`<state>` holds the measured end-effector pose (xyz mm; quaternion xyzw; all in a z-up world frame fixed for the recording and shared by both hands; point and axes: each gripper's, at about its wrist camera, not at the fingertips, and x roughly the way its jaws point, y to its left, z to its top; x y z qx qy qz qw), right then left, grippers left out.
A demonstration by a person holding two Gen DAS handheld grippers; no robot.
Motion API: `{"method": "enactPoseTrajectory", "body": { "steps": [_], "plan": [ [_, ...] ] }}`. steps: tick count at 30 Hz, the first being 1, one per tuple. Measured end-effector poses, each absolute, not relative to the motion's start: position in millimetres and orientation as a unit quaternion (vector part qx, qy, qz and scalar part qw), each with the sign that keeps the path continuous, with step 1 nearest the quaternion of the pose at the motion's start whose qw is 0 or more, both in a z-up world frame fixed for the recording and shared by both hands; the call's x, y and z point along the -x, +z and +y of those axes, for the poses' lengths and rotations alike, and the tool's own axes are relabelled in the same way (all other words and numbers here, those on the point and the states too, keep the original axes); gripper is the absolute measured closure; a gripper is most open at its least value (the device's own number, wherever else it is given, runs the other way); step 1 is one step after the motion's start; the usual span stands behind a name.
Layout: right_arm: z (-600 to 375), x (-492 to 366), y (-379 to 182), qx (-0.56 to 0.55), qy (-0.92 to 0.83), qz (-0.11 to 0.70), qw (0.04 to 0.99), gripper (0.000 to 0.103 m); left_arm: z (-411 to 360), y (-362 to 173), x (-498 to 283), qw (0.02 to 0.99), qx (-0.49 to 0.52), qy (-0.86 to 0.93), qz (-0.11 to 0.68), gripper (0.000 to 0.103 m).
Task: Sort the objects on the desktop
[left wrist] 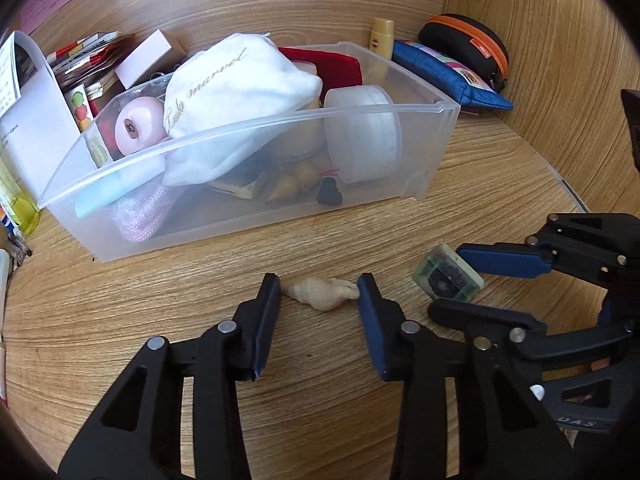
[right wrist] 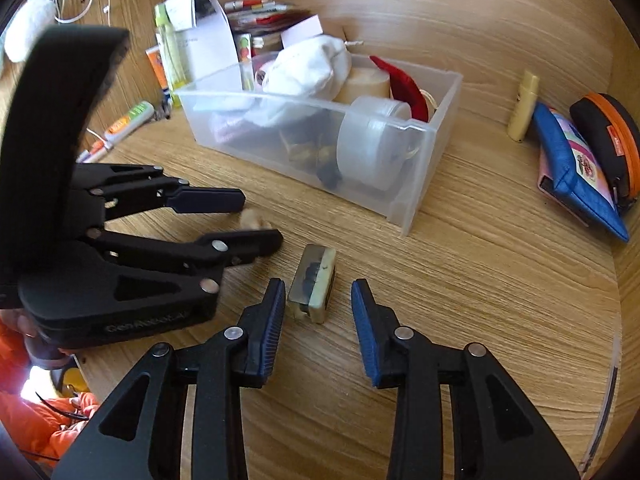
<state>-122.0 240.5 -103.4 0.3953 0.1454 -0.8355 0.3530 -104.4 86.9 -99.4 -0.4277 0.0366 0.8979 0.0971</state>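
Observation:
A cream seashell (left wrist: 322, 293) lies on the wooden desk between the tips of my open left gripper (left wrist: 319, 290); the tips sit at its two ends. It also shows blurred in the right wrist view (right wrist: 252, 217). A small greenish soap-like block (right wrist: 314, 283) with a dark print lies between the fingers of my open right gripper (right wrist: 319, 294), close to the left finger; it also shows in the left wrist view (left wrist: 447, 278). A clear plastic bin (left wrist: 416, 184) behind them holds a white pouch (left wrist: 236, 92), a round white container (left wrist: 366, 132) and small items.
A blue pencil case (left wrist: 448, 74), a black and orange case (left wrist: 468, 42) and a yellow tube (left wrist: 383, 36) lie at the back right corner. Papers, boxes and bottles stand left of the bin (left wrist: 44, 120). Wooden walls close the back and right.

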Motion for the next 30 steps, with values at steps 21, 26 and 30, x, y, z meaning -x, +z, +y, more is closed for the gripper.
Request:
{"method": "enactPoseTrajectory", "body": {
  "steps": [21,26,30],
  "plan": [
    [241.2,123.0,-88.7,-0.372,-0.851,0.138,0.343,0.088,84.1,-95.4,100.9,0.125,0.419,0.899,0.025,0.082],
    [245.6,121.5,-82.3,-0.368,-0.856,0.128,0.339,0.088,88.6,-93.5,104.9,0.13,0.42,0.897,0.044,0.082],
    [248.4,122.6,-82.3,-0.37,-0.857,0.121,0.337,0.088,94.9,-97.7,114.0,0.132,0.429,0.892,0.059,0.082]
  ]
}}
